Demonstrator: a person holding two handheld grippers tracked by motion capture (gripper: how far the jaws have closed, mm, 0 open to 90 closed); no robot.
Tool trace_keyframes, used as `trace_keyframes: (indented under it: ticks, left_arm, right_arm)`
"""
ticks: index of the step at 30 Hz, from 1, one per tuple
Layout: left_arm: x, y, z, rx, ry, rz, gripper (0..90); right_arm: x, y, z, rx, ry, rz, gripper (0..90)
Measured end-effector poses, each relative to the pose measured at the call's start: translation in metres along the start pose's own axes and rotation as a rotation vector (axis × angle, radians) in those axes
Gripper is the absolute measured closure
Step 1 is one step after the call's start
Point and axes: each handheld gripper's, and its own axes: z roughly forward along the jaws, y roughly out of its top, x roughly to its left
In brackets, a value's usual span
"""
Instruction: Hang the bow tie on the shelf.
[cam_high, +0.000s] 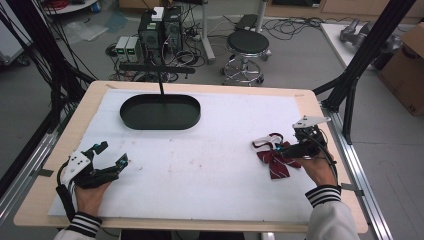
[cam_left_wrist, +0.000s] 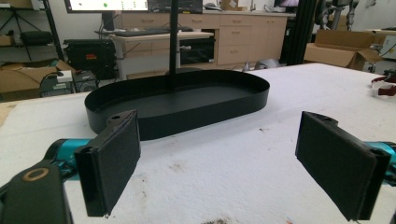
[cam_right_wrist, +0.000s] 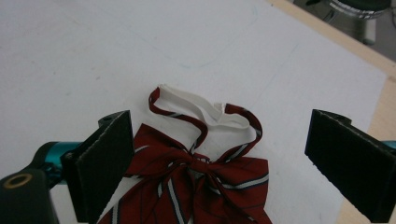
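A dark red bow tie (cam_high: 273, 161) with white and navy stripes and a white neck band lies on the white mat at the right. In the right gripper view the bow tie (cam_right_wrist: 201, 186) lies between my jaws, band end farthest from me. My right gripper (cam_high: 281, 147) hovers over it, open, its pads on either side and apart from the cloth. A black oval tray (cam_high: 160, 125) with a thin upright post stands at the back centre. My left gripper (cam_high: 113, 153) rests open near the front left, facing the tray (cam_left_wrist: 201, 119) with nothing between its jaws (cam_left_wrist: 219, 168).
A white mat (cam_high: 200, 165) covers most of the wooden table (cam_high: 40, 200). Black frame struts (cam_high: 350, 100) rise at the right edge. Beyond the table on the floor are a stool (cam_high: 247, 45), computer cases (cam_high: 160, 30) and a cardboard box (cam_high: 407, 65).
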Motion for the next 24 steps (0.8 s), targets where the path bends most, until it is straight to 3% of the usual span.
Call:
trace_keyframes:
  ticks: [5, 14, 24]
  left_arm:
    - [0.0, 0.0, 0.0, -0.001, 0.0, -0.001, 14.5]
    - [0.0, 0.0, 0.0, -0.004, 0.0, -0.002, 14.5]
    - [0.0, 0.0, 0.0, -0.004, 0.0, -0.007, 14.5]
  right_arm:
    - [0.0, -0.004, 0.013, 0.094, 0.009, -0.035, 7.1]
    - [-0.004, -0.008, 0.026, 0.175, 0.007, -0.038, 7.2]
    - [-0.004, -0.012, 0.048, 0.269, 0.043, -0.053, 7.2]
